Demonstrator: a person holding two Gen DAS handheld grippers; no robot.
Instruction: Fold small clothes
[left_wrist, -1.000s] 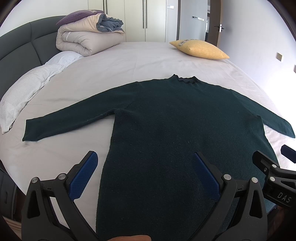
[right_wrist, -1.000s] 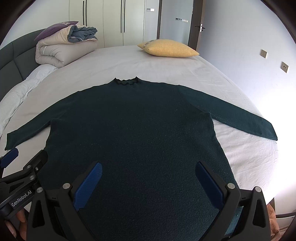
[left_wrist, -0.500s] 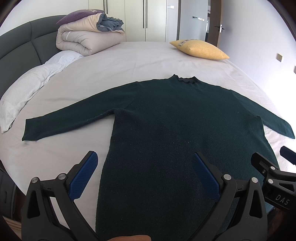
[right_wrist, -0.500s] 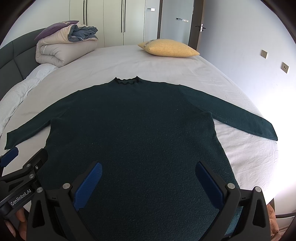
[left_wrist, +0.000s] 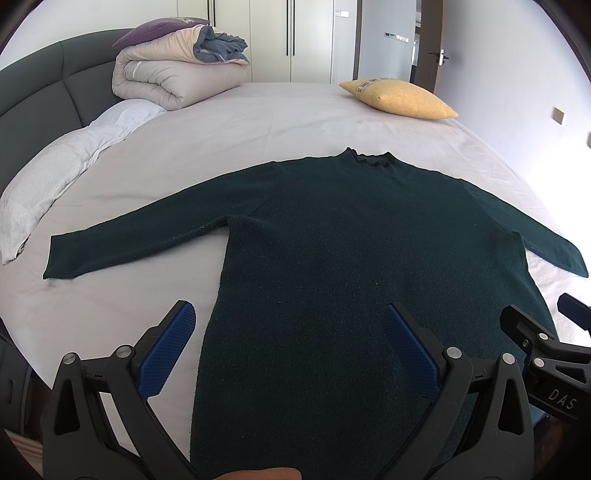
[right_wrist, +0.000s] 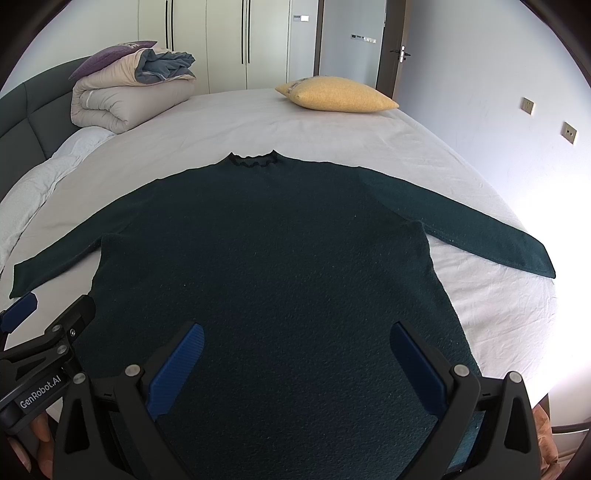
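Left tongs (left_wrist: 288, 325): jaws wide apart, nothing btwn the blue pads (left_wrist: 168, 350), touching nothing as far as I can tell. They hang over the sweater's lower left side; one pad sits above bare sheet, the other above knit. Right tongs (right_wrist: 295, 345): same story, spread wide, empty, both pads over the sweater's lower body, no contact visible. Each tong shows at the edge of the other's view, so they're side by side, near the hem end.

Sweater (right_wrist: 266, 258): dark green knit, laid flat and face-up(?) on the bed (left_wrist: 295, 110), collar (right_wrist: 253, 160) pointing away, both sleeves spread out to the sides. Left cuff (left_wrist: 59, 254) and right cuff (right_wrist: 532, 254) lie on the sheet, well apart from the body.

Handling, my guess: soft, floppy, light-to-medium wt, fuzzy so pads should bite well, not slippery. Won't hold shape when lifted; will sag and drag on the sheet. Nothing fragile, tho knit can snag or stretch if yanked.

Where to grab: prob. a cuff or shoulder seam first to bring a sleeve across, else the two hem corners. Pinch edge only, one layer pair, not a fat bunch.

Further out: rolled duvet (left_wrist: 173, 74) and yellow pillow (left_wrist: 399, 98) at far end, clear of the work.
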